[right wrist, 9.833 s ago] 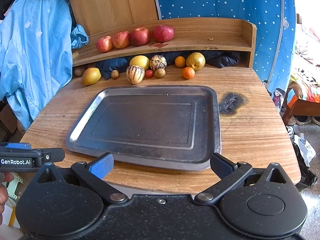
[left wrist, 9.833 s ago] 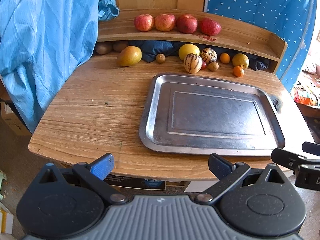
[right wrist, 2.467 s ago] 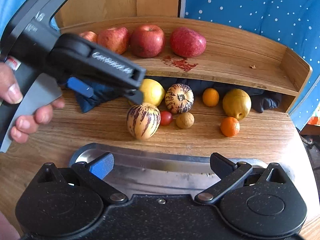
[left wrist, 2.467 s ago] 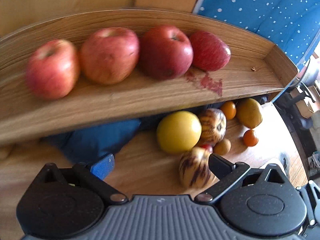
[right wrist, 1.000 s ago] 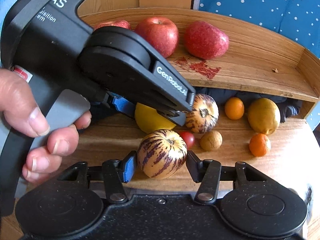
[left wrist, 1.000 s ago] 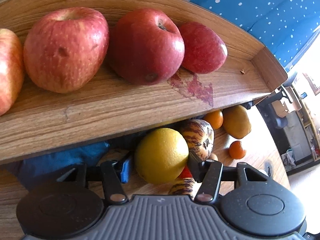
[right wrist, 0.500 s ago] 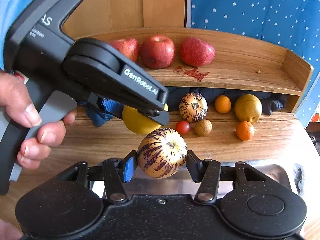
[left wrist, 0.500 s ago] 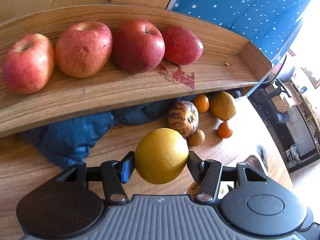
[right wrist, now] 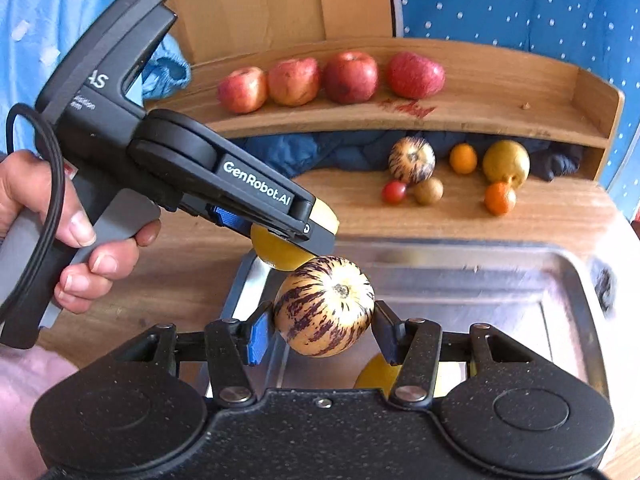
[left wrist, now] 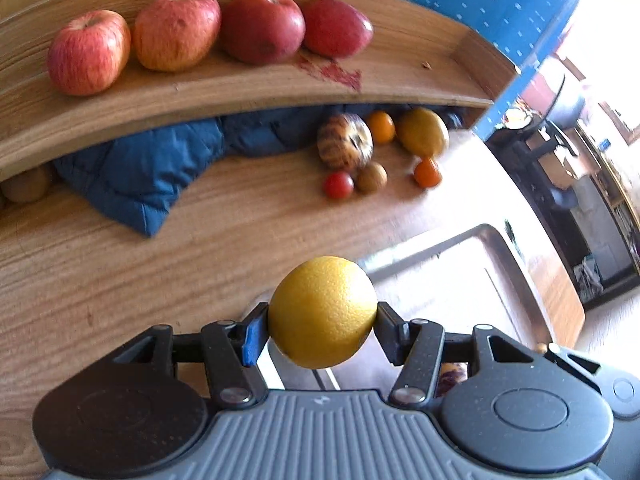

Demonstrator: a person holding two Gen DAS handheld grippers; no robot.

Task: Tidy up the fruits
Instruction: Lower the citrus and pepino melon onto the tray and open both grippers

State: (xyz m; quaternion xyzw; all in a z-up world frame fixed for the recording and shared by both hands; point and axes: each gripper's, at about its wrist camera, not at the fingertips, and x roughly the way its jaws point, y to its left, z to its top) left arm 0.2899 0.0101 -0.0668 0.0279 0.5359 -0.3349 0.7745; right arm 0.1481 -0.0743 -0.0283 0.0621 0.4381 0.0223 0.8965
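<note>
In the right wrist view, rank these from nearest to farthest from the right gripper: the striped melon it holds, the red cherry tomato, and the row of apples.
1. Striped melon, clamped in the right gripper, above the tray.
2. Cherry tomato, on the table past the tray.
3. Apples, on the raised shelf at the back.

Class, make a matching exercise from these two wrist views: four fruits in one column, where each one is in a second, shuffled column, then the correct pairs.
1. yellow citrus
2. striped melon
3. red apples
4. cherry tomato

A. on the upper wooden shelf
B. gripped in the left tongs
C. on the tabletop, beside a small brown fruit
D. gripped in the right tongs

Pairs: 1-B, 2-D, 3-A, 4-C
</note>
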